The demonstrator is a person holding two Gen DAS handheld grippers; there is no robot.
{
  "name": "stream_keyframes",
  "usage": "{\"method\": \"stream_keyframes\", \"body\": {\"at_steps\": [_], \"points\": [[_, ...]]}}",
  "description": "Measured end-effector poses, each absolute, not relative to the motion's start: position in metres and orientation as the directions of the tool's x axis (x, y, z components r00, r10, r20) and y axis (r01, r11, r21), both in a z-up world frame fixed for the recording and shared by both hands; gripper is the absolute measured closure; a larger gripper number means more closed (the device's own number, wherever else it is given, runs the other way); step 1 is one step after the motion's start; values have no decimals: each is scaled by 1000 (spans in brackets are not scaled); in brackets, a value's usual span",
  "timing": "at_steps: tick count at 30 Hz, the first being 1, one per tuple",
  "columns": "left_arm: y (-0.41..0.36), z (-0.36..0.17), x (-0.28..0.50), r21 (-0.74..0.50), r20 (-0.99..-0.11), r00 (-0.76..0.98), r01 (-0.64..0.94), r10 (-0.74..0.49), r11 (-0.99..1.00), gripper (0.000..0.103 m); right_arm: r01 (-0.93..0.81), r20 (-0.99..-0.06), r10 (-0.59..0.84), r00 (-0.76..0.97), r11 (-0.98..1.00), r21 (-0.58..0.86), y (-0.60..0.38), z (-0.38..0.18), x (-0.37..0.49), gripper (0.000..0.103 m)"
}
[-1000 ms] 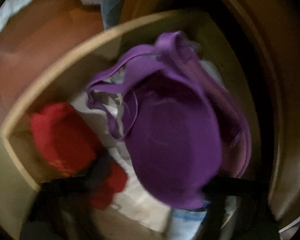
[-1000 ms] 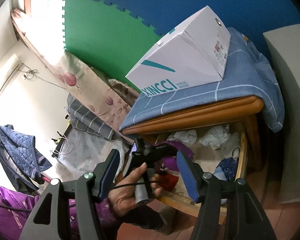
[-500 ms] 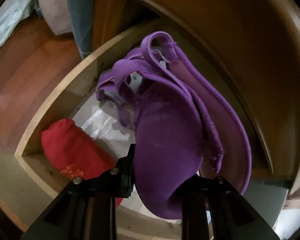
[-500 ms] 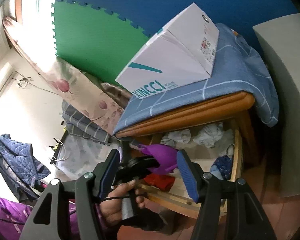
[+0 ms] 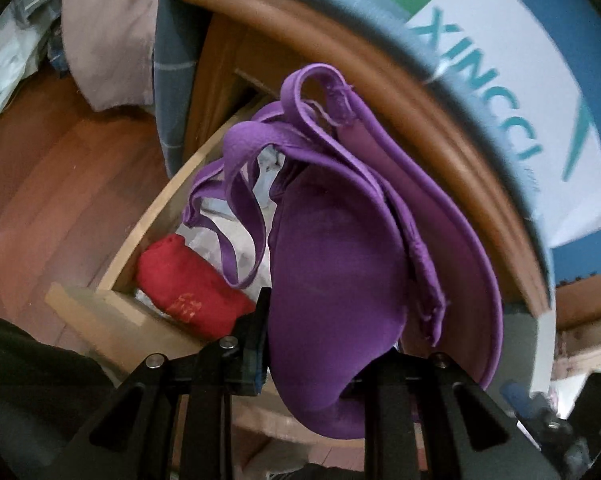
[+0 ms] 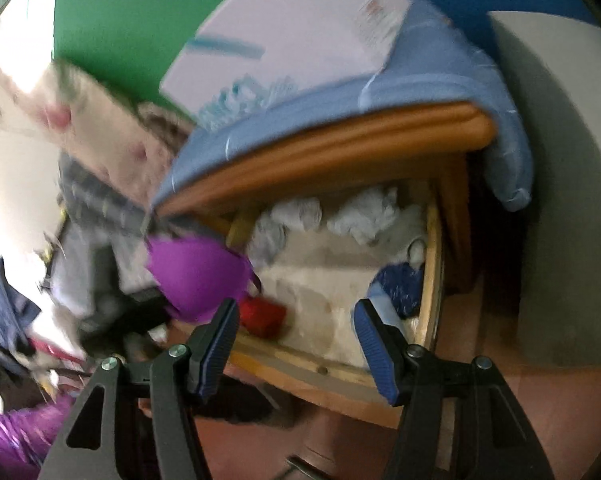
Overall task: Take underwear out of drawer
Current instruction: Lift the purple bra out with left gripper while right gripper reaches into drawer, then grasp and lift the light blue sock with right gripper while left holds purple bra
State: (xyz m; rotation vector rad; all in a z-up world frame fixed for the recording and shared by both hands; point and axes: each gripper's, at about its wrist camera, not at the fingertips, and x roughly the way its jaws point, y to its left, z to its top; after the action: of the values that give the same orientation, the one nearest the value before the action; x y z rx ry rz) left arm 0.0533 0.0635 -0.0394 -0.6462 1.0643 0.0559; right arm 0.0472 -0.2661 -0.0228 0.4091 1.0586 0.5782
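Clamping the purple bra [image 5: 340, 280] between its black jaws, the left hand-held gripper [image 5: 312, 364] grips the padded cup at its lower edge; the jaws have just been closing on the fabric. The bra hangs clear above the drawer [image 5: 148, 216], its straps looping up toward the wooden edge of the tabletop [image 5: 440, 120]. Just beyond the left jaw, a red folded garment [image 5: 188, 292] lies in the near corner of the drawer on pale lining, partly hidden by a dangling strap. Past the drawer's side wall the wooden floor [image 5: 60, 184] shows, with a beige cloth [image 5: 104, 28] heaped further back.

The right hand-held gripper [image 6: 296, 344] stands released, blue pads apart with nothing between them, in front of the drawer's front rail. Through that gap the bare drawer bottom shows; a dark blue garment [image 6: 396, 284] sits by the right wall and crumpled white clothes [image 6: 364, 216] lie at the back. The picture is blurred. Above, a blue checked cloth [image 6: 440, 92] covers the tabletop and drapes over its right end, carrying a white box [image 6: 296, 28] against the green and blue wall mats [image 6: 112, 20].
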Motion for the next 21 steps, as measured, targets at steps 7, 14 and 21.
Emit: {"method": "stream_keyframes", "body": {"at_steps": [7,14,21], "points": [[69,-1,26,-479,-790,543,-258,-284,839,82,-248,-864,488,126,859,449,-209,-77,78,42],[71,26,10,-496,-760,578,-222,-297,839,82,-287,-979,203,-28,936,203,-165,-142,102,42],[76,40,5,-492,-745,598,-192,-296,849,82,-338,-998,14,-61,941,34,-147,-174,113,35]]}}
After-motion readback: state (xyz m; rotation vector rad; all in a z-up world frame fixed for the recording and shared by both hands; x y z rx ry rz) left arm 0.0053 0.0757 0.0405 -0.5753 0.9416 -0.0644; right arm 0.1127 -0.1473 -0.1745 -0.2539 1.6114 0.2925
